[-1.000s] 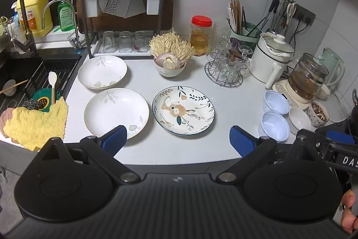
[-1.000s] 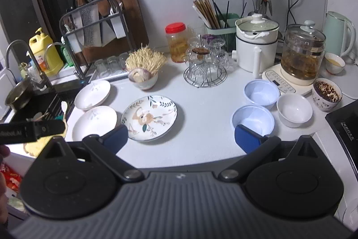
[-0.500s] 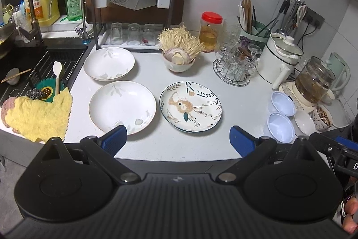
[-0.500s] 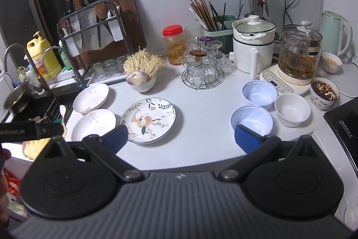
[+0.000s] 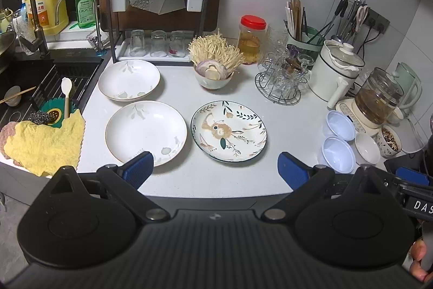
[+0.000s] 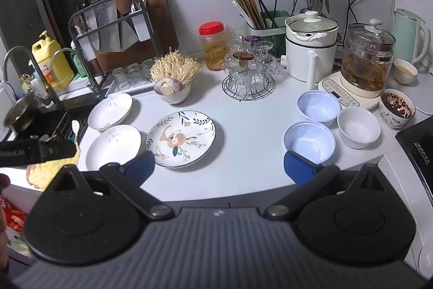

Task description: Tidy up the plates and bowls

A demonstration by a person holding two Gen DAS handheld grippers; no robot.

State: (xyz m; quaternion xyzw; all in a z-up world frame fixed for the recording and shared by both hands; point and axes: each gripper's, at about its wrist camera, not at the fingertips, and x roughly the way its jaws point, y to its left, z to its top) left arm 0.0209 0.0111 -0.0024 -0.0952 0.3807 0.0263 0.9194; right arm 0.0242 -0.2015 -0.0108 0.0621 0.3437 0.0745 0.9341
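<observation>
Over the last second you have only shifted your viewpoint, the left gripper [image 5: 215, 167] rising and easing back in while the right gripper [image 6: 219, 163] drifted slightly, so both remain wide open and empty above the near edge of the counter [image 5: 292, 110] and no sorting has begun. The three plates [image 5: 146, 132] sit untouched at the left, the front white one just beside the patterned plate [image 5: 228, 130], and the three bowls [image 6: 308, 142] cluster at the right. You have open counter between the two groups, but mind the glass rack [image 6: 247, 77] behind, the sink [image 5: 35, 88] edge left and the kettle base [image 6: 349, 94] crowding the bowls.
</observation>
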